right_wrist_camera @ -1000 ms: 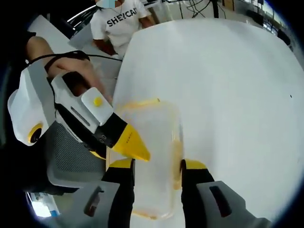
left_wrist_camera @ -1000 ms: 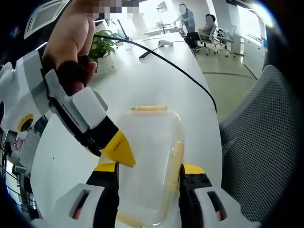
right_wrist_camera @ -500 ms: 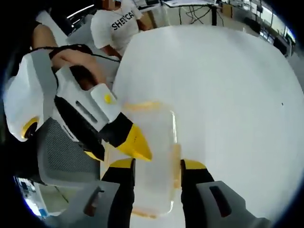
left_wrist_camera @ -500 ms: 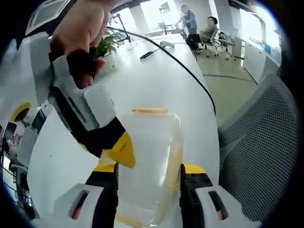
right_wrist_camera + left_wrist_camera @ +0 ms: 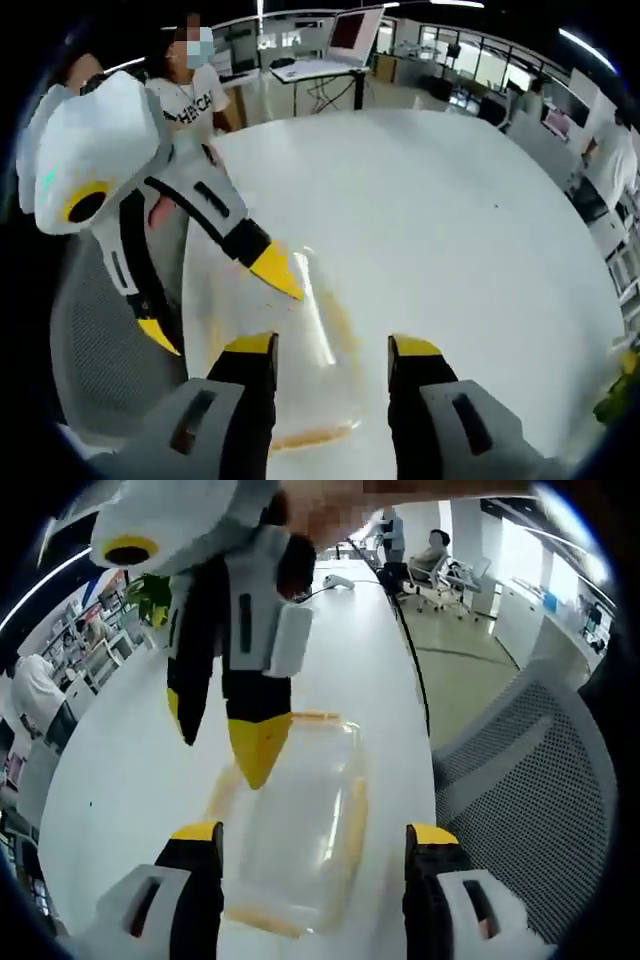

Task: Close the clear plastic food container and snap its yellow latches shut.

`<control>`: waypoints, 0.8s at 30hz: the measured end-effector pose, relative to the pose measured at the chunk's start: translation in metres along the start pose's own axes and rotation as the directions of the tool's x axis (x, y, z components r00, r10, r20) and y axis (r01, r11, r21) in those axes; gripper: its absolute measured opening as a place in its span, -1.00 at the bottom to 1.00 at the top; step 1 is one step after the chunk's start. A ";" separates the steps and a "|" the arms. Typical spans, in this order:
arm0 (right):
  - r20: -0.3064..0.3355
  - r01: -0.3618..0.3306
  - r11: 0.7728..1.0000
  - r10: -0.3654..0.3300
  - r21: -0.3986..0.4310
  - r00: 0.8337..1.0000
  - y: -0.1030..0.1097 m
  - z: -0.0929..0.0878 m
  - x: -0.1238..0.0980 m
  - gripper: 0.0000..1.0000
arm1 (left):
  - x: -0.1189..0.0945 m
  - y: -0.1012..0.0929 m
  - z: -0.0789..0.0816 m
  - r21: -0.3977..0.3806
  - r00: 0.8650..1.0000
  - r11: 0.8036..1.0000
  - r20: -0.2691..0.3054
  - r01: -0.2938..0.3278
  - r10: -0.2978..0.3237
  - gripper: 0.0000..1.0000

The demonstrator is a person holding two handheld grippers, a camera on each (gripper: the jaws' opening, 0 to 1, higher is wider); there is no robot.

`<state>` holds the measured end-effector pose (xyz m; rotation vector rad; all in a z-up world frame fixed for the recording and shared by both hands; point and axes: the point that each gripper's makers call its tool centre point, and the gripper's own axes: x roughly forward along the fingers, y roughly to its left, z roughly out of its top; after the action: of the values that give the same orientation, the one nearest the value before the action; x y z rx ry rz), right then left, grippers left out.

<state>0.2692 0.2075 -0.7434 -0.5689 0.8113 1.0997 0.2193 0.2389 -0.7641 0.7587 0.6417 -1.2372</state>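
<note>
My right gripper (image 5: 235, 730) hangs in front of the clear container (image 5: 300, 830), hiding part of its far rim, and I cannot tell whether the yellow tip touches the lid. The container's yellow latches (image 5: 350, 815) are smeared by blur, so snapped or loose is unclear. In the right gripper view my left gripper (image 5: 215, 310) covers the container's (image 5: 320, 380) left corner.

The left gripper view looked down and forward from close above the clear container (image 5: 292, 820) on the white table (image 5: 130, 770), facing along the table towards distant office chairs, with a mesh chair (image 5: 520, 770) at its right. The right gripper view looked at the container (image 5: 300, 370) from the opposite side, just as near, facing a person in a white shirt (image 5: 195, 95). Both views shared the container and the table around it, and each caught the other gripper.
</note>
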 end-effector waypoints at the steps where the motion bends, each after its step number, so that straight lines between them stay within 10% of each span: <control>1: -0.016 0.003 1.000 -0.003 0.000 1.000 0.002 -0.005 -0.001 0.01 | -0.002 0.001 -0.001 -0.002 1.000 1.000 0.002 0.003 -0.003 0.51; 6: -0.060 -0.050 0.999 0.050 -0.002 0.997 0.023 -0.018 -0.004 0.74 | -0.003 0.000 -0.006 -0.004 0.999 0.999 -0.013 0.032 -0.033 0.89; 9: -0.110 -0.075 0.985 0.058 -0.157 0.992 0.036 -0.023 -0.002 0.99 | -0.004 -0.005 -0.010 0.018 0.997 0.997 -0.035 0.075 -0.074 0.97; 24: -0.248 -0.103 0.951 0.030 -0.290 0.968 0.032 -0.041 0.005 0.98 | -0.001 0.010 -0.028 0.097 0.980 0.991 -0.183 0.093 -0.074 0.97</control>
<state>0.2285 0.1905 -0.7722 -0.9523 0.8833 1.2425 0.2283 0.2629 -0.7785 0.9468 0.7665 -1.2961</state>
